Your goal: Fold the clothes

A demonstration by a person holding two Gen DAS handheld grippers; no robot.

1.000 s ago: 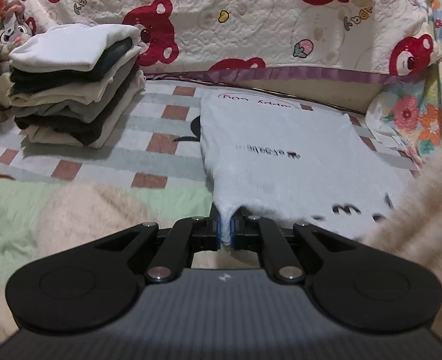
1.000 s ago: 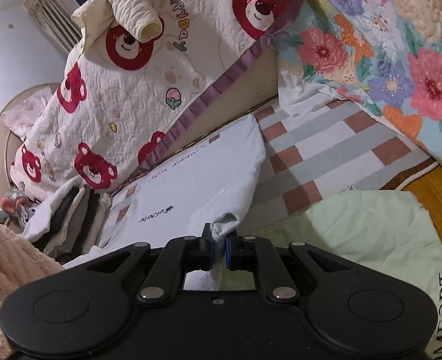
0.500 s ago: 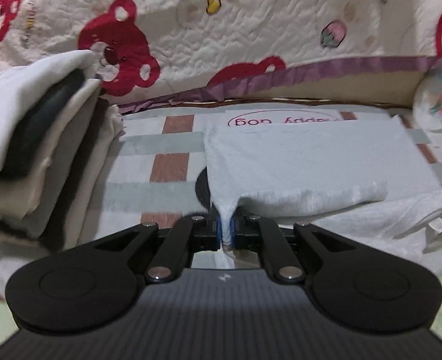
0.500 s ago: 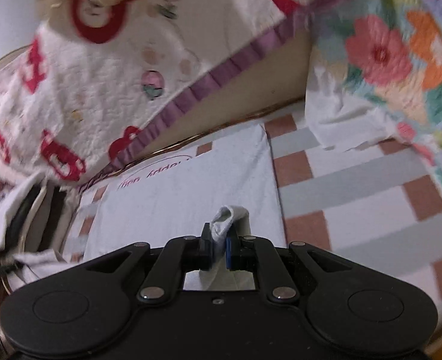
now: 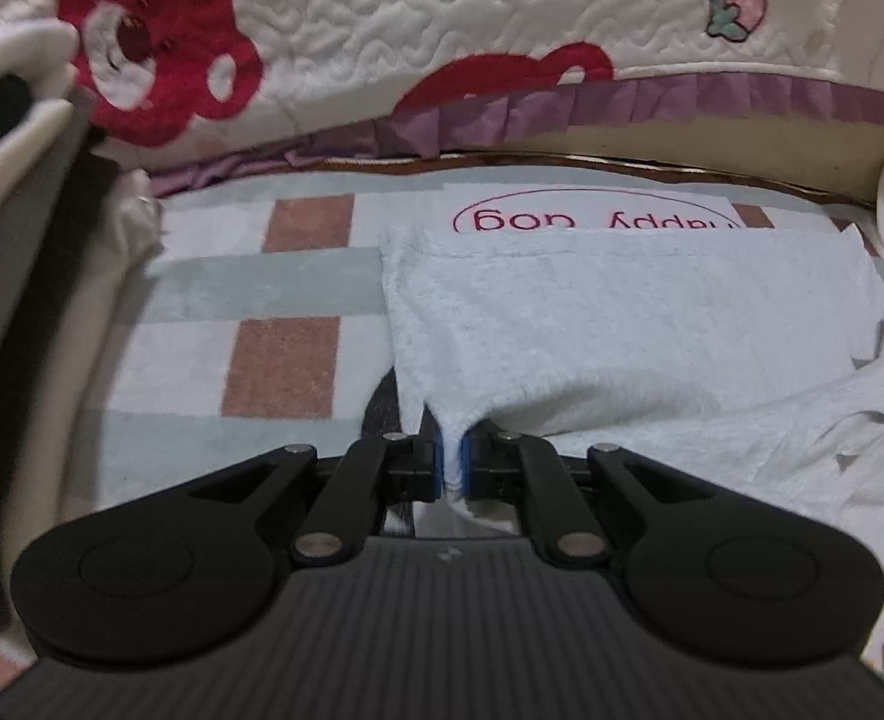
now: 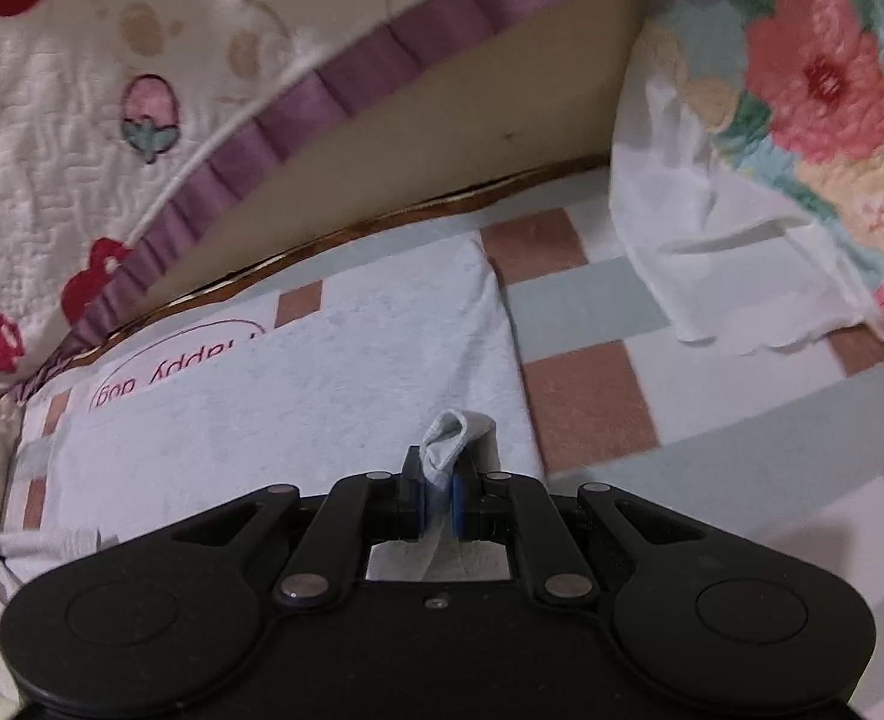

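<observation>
Both the left gripper [image 5: 454, 465] and right gripper [image 6: 436, 504] pinch the pale shirt [image 5: 622, 324] hem; its folded body stretches ahead toward the bed's headboard edge.

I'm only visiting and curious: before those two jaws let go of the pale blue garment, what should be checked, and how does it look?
1. Left gripper pinching the garment: ok.
2. Right gripper pinching it: ok.
3. Folded layer lying flat: ok.
4. Far edge square with the layer under it: not ok, printed strip still shows.
5. Stack of folded clothes clear of it: ok.
</observation>
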